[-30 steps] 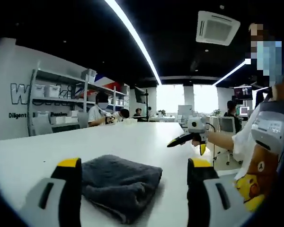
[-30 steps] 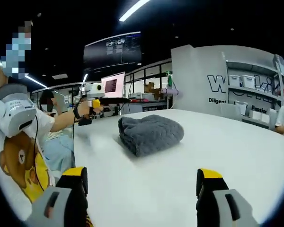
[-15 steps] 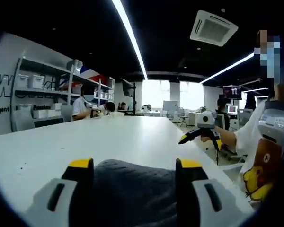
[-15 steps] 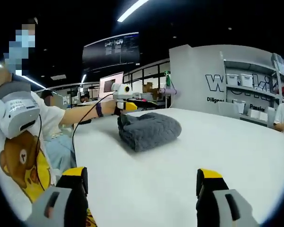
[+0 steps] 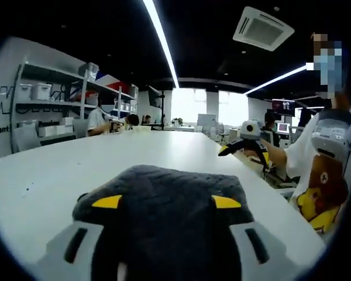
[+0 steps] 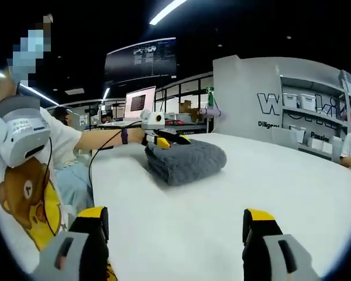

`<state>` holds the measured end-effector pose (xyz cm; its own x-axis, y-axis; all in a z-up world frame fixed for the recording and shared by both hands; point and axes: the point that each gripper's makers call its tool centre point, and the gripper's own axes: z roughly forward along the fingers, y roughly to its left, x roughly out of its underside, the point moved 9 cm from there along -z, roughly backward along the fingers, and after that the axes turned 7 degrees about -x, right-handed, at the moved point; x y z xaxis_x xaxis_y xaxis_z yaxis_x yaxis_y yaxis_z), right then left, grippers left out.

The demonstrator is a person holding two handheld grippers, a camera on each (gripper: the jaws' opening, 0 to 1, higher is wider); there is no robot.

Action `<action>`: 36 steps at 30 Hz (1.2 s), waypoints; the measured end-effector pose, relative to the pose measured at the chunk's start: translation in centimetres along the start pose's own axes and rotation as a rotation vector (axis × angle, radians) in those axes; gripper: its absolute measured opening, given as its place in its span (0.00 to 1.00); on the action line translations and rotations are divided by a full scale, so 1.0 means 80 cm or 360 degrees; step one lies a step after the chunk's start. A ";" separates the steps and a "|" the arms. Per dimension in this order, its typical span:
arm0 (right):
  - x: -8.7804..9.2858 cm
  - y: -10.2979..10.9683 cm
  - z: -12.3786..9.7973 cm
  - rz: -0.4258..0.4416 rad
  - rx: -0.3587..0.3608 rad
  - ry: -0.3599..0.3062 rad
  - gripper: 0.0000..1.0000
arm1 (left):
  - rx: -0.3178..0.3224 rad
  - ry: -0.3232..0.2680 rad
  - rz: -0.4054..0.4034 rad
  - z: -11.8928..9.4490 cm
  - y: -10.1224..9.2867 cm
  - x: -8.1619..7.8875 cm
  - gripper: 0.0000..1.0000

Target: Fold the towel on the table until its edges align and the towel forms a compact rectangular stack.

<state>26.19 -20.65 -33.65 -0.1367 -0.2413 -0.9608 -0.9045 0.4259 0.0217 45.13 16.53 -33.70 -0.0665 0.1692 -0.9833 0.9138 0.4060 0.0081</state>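
Observation:
A dark grey towel [image 5: 164,181] lies folded in a thick bundle on the white table [image 5: 52,175]. My left gripper [image 5: 167,202] is open, and its yellow-tipped jaws straddle the near edge of the bundle, with cloth bulging up between them. In the right gripper view the towel [image 6: 190,163] sits mid-table, and the left gripper [image 6: 165,140] rests at its far left edge, held by a hand. My right gripper [image 6: 175,225] is open with nothing between its jaws, well short of the towel. In the left gripper view the right gripper [image 5: 237,149] hovers off the table's right side.
A person in a white bear-print shirt [image 6: 23,193] stands at the table's edge [image 6: 96,193]. Shelves with white bins [image 5: 41,93] line the wall. Other people sit at the table's far end [image 5: 99,120]. A monitor [image 6: 139,102] stands behind the towel.
My left gripper has come forward and down from short of the towel until its jaws straddle the bundle. The right gripper has held its place.

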 end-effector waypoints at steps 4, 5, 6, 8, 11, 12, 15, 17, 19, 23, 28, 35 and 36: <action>0.002 -0.003 -0.002 0.0008 0.0008 -0.0006 1.00 | 0.0014 0.0038 0.0012 0.003 0.000 0.010 0.72; 0.002 -0.004 -0.003 0.0011 0.0012 -0.0011 1.00 | -0.0003 0.0054 0.0032 0.006 0.001 0.013 0.73; 0.002 -0.004 -0.004 0.0012 0.0014 -0.0013 1.00 | -0.0005 0.0064 0.0049 0.008 0.001 0.015 0.74; 0.003 -0.006 -0.005 0.0016 0.0025 -0.0010 1.00 | -0.0002 0.0071 0.0045 0.012 0.002 0.018 0.74; 0.007 -0.007 -0.006 0.0030 0.0026 0.0003 1.00 | -0.0011 0.0074 0.0047 0.015 0.004 0.023 0.75; 0.008 -0.007 -0.006 0.0030 0.0028 0.0004 1.00 | -0.0014 0.0063 0.0036 0.015 0.004 0.024 0.75; 0.010 -0.008 -0.006 0.0039 0.0039 -0.0002 1.00 | -0.0034 0.0048 0.0021 0.013 0.002 0.026 0.75; 0.012 -0.009 -0.005 0.0049 0.0054 0.0006 1.00 | -0.0052 0.0046 0.0026 0.012 0.000 0.023 0.75; 0.013 -0.010 -0.004 0.0044 0.0081 0.0033 1.00 | -0.0114 0.0058 0.0024 0.009 0.000 0.016 0.85; 0.010 -0.006 -0.001 0.0004 0.0151 0.0087 1.00 | -0.0267 -0.0033 0.0018 -0.010 -0.015 -0.024 0.99; -0.001 -0.002 -0.002 0.0025 0.0274 0.0102 1.00 | -0.0666 0.0101 -0.0141 -0.067 -0.050 -0.044 0.98; -0.016 0.002 -0.004 0.0137 0.0426 0.0051 1.00 | -0.1079 0.0035 -0.0168 -0.173 -0.134 -0.030 0.99; -0.018 0.002 -0.004 0.0127 0.0461 0.0059 1.00 | -0.1121 0.0036 -0.0154 -0.181 -0.142 -0.028 0.99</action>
<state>26.15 -20.49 -32.19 -0.2224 -0.2266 -0.9483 -0.7380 0.6747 0.0118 29.14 24.54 -28.96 -0.1497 0.1186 -0.9816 0.4279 0.9028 0.0438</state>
